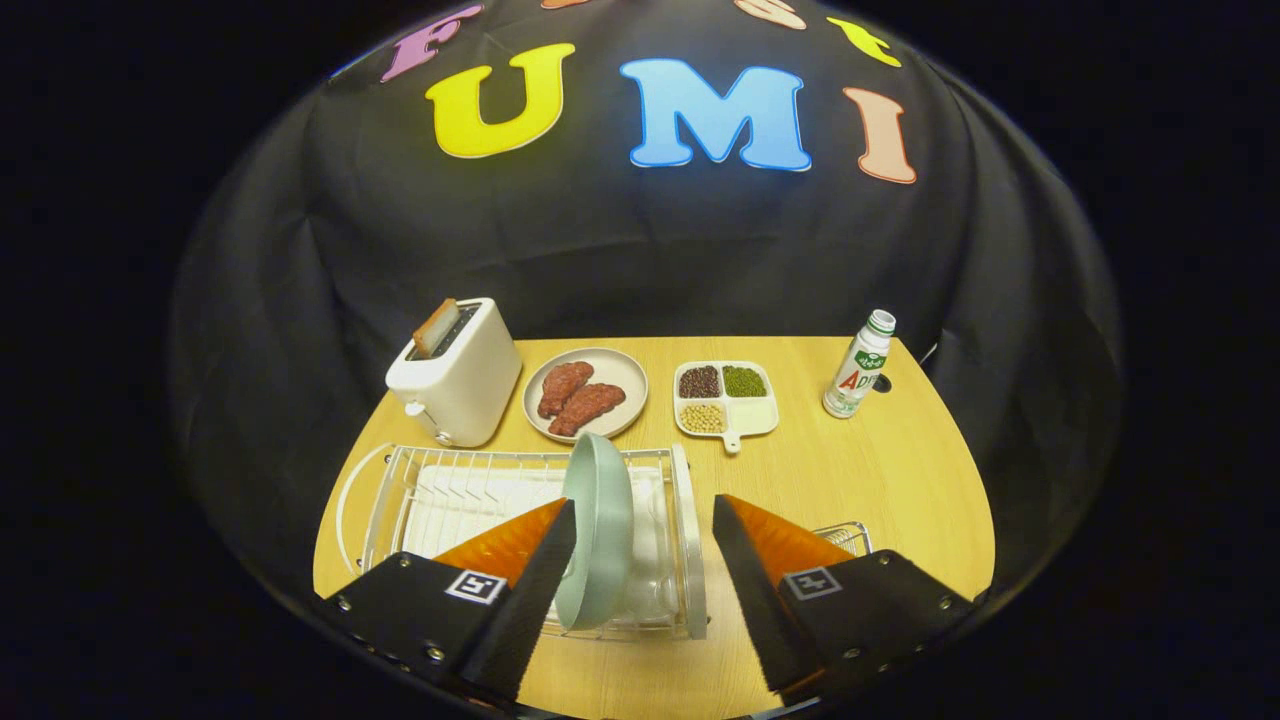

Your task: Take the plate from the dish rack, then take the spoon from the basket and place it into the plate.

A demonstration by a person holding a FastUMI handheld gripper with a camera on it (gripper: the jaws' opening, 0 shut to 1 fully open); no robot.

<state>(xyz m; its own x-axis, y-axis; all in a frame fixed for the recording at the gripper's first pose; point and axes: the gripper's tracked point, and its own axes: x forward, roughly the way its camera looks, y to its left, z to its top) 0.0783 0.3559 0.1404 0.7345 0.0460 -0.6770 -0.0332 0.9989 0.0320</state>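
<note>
A pale green plate (600,525) stands on edge in the white wire dish rack (690,520), at the rack's right end. My gripper (645,515) is open above the rack. Its left fingertip (560,530) sits just beside the plate's left face, and the right fingertip (728,520) hangs to the right of the rack's end, so the plate's rim lies between the fingers without being pressed. A corner of a small wire basket (848,537) peeks out behind the right finger; what lies inside it is hidden.
At the back of the wooden table (880,470) stand a white toaster (458,375) with a slice in it, a grey plate of meat (585,393), a divided dish of beans (725,398) and a small drink bottle (859,365).
</note>
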